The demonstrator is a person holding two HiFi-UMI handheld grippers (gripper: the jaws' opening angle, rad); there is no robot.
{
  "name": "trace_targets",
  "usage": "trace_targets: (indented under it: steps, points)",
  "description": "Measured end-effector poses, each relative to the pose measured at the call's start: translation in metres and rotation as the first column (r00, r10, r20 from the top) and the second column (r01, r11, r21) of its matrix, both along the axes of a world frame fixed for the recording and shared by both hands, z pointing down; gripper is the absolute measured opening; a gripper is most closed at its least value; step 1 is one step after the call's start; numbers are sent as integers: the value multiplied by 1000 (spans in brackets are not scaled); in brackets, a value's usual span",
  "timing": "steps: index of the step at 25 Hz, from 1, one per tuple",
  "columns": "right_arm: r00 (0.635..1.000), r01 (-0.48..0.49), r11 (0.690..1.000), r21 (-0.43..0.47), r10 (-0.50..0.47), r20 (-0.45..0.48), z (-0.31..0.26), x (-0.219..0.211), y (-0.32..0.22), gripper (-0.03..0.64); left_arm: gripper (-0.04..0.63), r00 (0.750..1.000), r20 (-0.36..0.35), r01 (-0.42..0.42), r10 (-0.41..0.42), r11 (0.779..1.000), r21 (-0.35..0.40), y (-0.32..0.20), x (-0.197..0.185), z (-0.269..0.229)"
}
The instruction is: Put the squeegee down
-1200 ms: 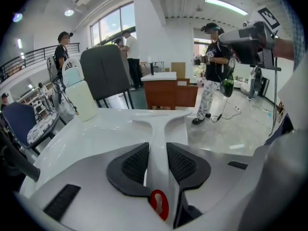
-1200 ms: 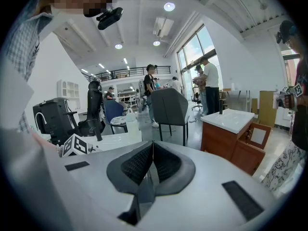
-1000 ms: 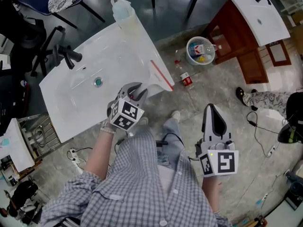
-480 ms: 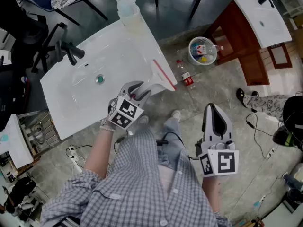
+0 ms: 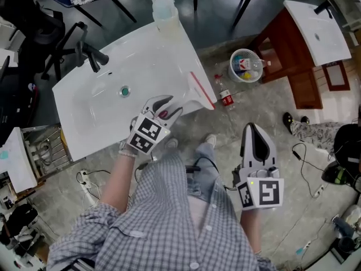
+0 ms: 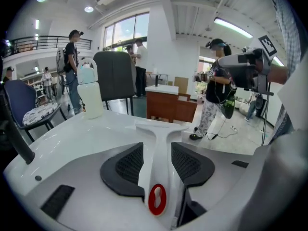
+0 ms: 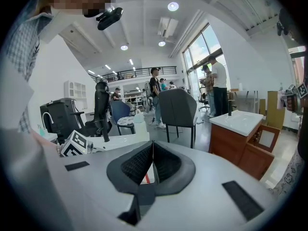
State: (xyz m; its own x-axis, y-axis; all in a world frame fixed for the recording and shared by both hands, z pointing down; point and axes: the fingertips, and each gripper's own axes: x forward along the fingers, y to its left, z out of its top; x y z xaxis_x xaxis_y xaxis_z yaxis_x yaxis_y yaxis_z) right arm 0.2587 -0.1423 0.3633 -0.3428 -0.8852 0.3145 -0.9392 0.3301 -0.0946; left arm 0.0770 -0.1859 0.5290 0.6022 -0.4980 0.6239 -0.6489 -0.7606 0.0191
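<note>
- Grey stone floor [image 5: 282, 103] all around, cables trailing across it here and there.
- Big white worktop [image 5: 84, 123] with a sink moulded into it, sitting at an angle in the upper left of the head view.
- Second sink unit on a reddish wooden cabinet [image 5: 293, 72], well apart at the upper right.
- Left tongs [image 5: 169, 106] are at the worktop's near edge, pointing down and across it. The jaws have just been opening and now stand wide. The squeegee handle runs between the pads, but they're not squeezing it and there's a visible gap on the right-hand side.
- Right tongs [image 5: 255, 130] hang over the floor, off to the right of the worktop, with the jaws closed flat together and nothing in them.
- Squeegee [image 5: 194, 95] is white with a red blade strip and lies flat on the worktop. Its head is right at the near right edge, the handle points back into the left tongs, and there's a red hanging tab on the handle end.
- Translucent plastic jug [image 5: 165, 9] stands upright on the worktop's far corner.
- White bucket [image 5: 232, 66] on the floor between the two sink units, with some bottles and bits inside.
- Black tap [image 5: 90, 54] on the far left side of the sink.
- Small bottle with a red label [image 5: 225, 98] lies on the floor just beside the squeegee end of the worktop.
- Teal drain plug [image 5: 124, 91] in the middle of the basin.
</note>
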Motion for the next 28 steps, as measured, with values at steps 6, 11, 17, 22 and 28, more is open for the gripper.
trace_targets:
  steps: [6, 11, 17, 22, 28]
  points:
    - [999, 40, 999, 16, -40, 4, -5, -13, -4, 9, 126, 989, -99, 113, -110, 993, 25, -3, -15, -28]
    - [997, 77, 997, 32, -77, 7, -9, -26, -7, 11, 16, 975, -143, 179, -169, 982, 59, 0, -27, -50]
    - [992, 125, 990, 60, -127, 15, -16, -42, -13, 11, 8, 958, -210, 225, -196, 966, 124, 3, -36, -85]
    - [986, 165, 983, 83, -167, 15, -25, -56, -19, 9, 8, 937, -281, 260, -209, 952, 159, 6, -44, -120]
    - [976, 213, 970, 120, -217, 18, -37, -73, -28, 9, 8, 927, -309, 288, -213, 931, 224, 9, -53, -155]
